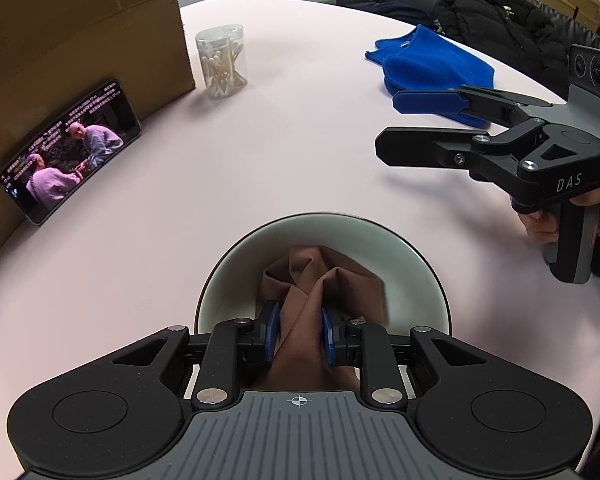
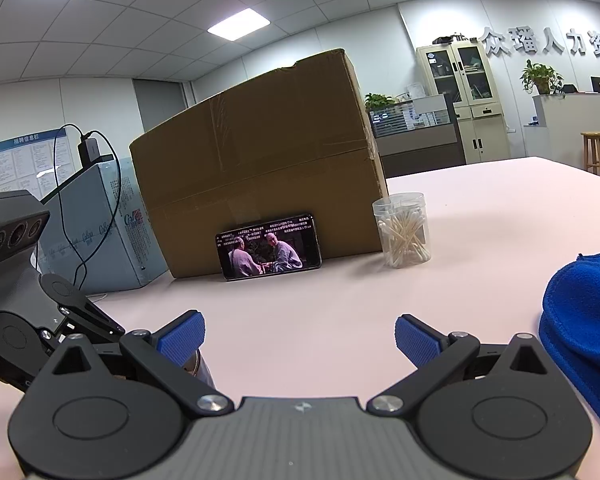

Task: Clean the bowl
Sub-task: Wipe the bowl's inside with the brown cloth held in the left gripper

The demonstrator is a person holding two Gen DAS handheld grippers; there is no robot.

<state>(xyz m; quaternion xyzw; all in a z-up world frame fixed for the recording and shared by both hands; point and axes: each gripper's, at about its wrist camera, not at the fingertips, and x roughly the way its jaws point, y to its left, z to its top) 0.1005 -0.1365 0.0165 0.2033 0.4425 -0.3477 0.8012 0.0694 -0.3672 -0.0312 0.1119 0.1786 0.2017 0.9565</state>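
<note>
The round pale-green ceramic bowl (image 1: 228, 276) sits upright on the pale pink table (image 1: 300, 152), mouth facing up, with the left gripper (image 1: 299, 330) pinched shut on a bunched brown cloth (image 1: 320, 280) inside it. The gripper body hides the bowl's near rim. The right gripper (image 2: 298, 338) hovers wide open, holding nothing, near a blue fleece cloth (image 2: 580, 328) in an office.

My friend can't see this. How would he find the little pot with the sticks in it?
Look for the big brown cardboard box standing on the pale pink table. At the box's right front corner, right of the phone propped against it, stands a small jar of cotton swabs. It is the only see-through thing there, a clear round tub with white-tipped sticks jumbled inside.
</note>
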